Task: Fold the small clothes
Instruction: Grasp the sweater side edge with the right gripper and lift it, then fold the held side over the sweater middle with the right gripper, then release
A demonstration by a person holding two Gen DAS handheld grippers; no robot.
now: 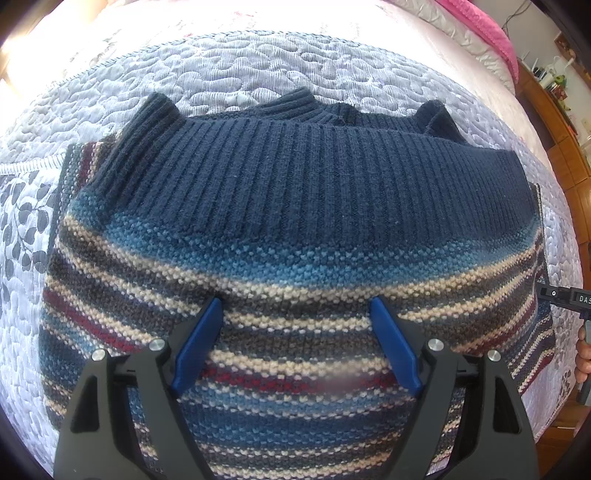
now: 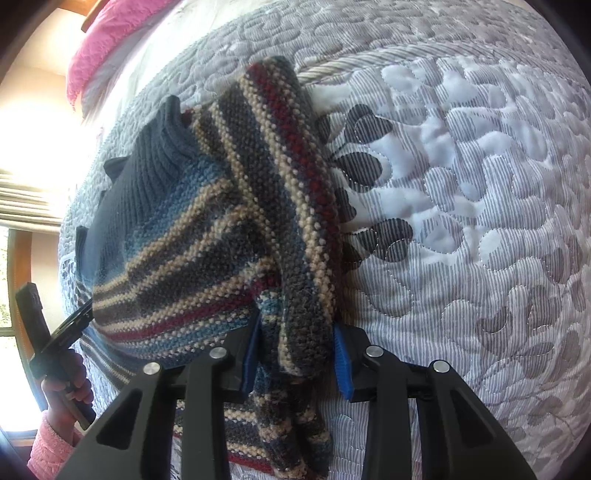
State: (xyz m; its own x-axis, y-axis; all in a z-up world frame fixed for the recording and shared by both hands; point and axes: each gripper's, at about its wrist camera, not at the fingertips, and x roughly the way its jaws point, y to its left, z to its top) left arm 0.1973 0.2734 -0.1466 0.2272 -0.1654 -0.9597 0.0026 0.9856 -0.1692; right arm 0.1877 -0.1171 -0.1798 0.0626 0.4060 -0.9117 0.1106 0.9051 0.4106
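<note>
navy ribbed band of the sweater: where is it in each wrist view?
Left wrist: navy ribbed band spans the upper middle, beyond the open left gripper.
Right wrist: navy ribbed band at left of centre, far from the right gripper, which is shut on a striped fold.
Shared landmark: pink blanket at the bed's far end.

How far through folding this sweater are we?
Partly done: the striped sweater lies on the quilt with its navy hem folded up over the body. In hand: the right gripper grips one side edge. The left gripper is open above it. Left: fold that side over.
</note>
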